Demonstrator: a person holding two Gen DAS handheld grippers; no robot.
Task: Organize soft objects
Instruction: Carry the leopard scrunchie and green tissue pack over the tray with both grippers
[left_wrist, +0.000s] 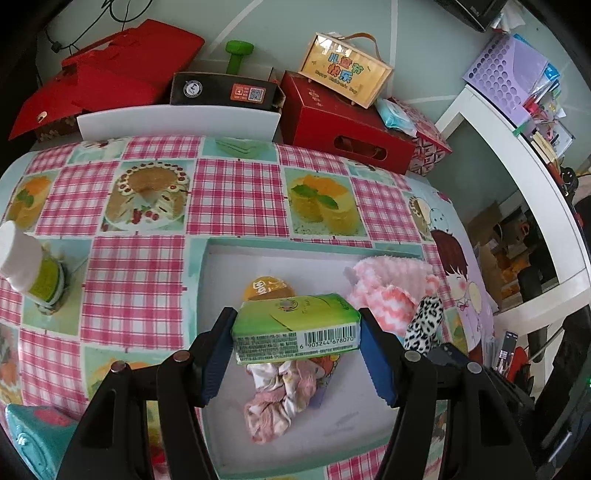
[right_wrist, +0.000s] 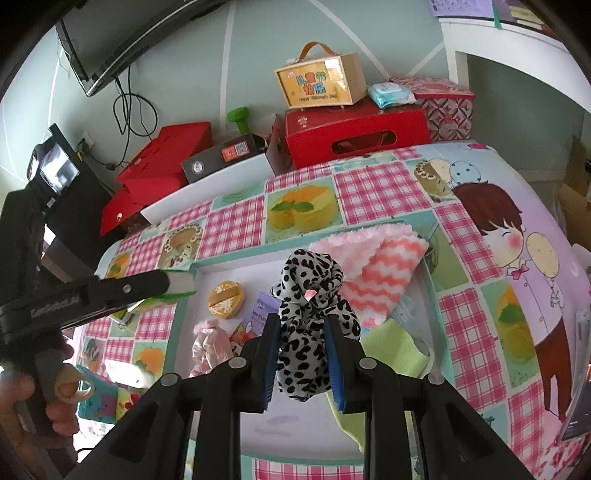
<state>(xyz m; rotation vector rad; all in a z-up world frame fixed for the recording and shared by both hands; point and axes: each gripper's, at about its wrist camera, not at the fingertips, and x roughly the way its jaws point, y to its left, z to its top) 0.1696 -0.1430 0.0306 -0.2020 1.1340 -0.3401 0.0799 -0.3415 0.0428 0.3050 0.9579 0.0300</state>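
Note:
My left gripper (left_wrist: 297, 334) is shut on a green tissue pack (left_wrist: 295, 326) and holds it above the white tray (left_wrist: 332, 435). Under the pack lie a pale pink floral cloth (left_wrist: 280, 395) and a round yellow pad (left_wrist: 267, 288). A pink fluffy towel (left_wrist: 388, 288) rests at the tray's right side. My right gripper (right_wrist: 302, 354) is shut on a leopard-print scrunchie (right_wrist: 310, 314), also over the tray (right_wrist: 295, 428). In the right wrist view the pink towel (right_wrist: 373, 266), a light green cloth (right_wrist: 388, 343), the yellow pad (right_wrist: 226, 298) and the floral cloth (right_wrist: 208, 343) lie in the tray.
Red boxes (left_wrist: 343, 125), a black box (left_wrist: 221, 90) and a wooden carry box (left_wrist: 345, 70) line the far edge of the checked tablecloth (left_wrist: 140, 280). A white-capped bottle (left_wrist: 29, 266) stands at left. A hand (right_wrist: 55, 398) holds the left tool. White shelving (left_wrist: 524, 177) stands to the right.

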